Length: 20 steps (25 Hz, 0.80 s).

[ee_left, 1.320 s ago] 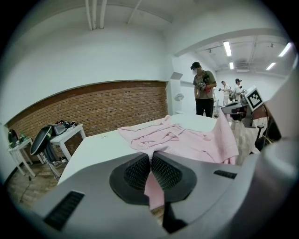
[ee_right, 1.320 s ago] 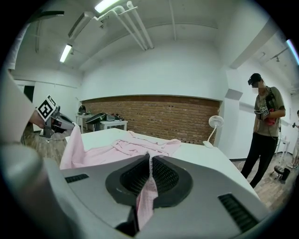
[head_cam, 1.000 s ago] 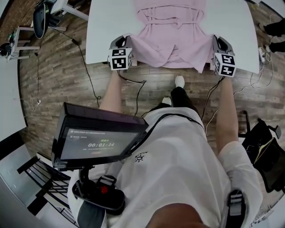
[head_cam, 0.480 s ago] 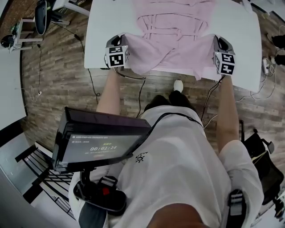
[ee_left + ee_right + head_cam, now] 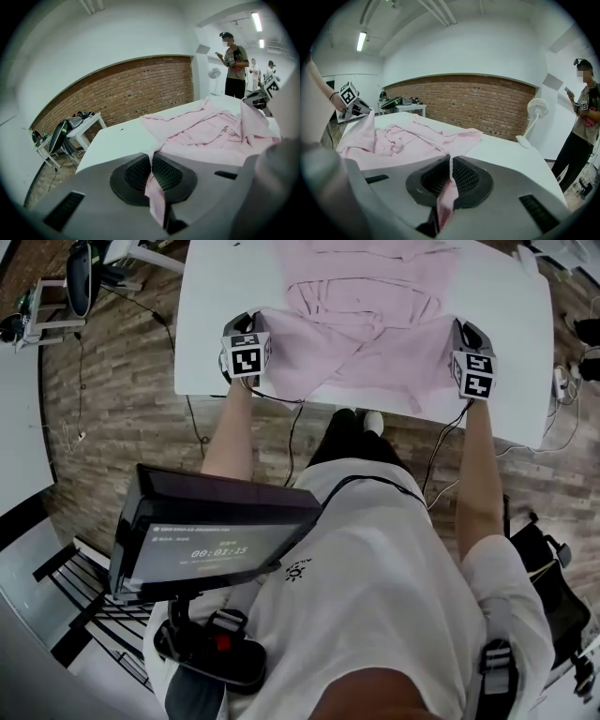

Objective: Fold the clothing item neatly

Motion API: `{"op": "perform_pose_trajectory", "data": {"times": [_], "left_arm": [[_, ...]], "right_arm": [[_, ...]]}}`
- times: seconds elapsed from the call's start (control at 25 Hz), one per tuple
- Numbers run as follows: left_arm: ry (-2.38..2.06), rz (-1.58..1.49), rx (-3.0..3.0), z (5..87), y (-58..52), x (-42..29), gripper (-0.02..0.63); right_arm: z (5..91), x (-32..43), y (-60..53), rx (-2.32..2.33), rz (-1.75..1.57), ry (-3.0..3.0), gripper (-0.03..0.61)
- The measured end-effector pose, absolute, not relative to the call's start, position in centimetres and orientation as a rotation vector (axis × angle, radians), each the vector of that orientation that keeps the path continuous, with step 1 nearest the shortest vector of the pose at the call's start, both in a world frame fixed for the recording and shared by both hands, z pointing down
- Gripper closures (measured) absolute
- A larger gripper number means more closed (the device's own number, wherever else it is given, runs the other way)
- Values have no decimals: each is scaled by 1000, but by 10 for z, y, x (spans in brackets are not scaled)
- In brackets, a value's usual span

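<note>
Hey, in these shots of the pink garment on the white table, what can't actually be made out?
- Far end of the pink garment: head view, cut off by the top edge.
- Its lower layers: every view, covered by its own folds.
- Small print on the screen: head view, too small to read.
- Middle of the table near edge: head view, draped by the garment.
</note>
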<state>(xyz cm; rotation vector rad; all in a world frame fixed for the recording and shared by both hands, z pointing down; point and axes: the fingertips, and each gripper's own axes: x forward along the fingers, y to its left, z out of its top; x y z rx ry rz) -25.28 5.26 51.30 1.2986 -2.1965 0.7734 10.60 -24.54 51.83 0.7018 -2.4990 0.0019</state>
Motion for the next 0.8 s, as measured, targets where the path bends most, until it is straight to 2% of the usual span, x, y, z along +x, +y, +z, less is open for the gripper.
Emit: {"op": "perform_pose_trajectory", "data": {"times": [0.8], "left_arm": [[-1930,899,1416,597,-5,-280,597]], "right_arm": [[583,67,-255,623,9,-2292,563]]}}
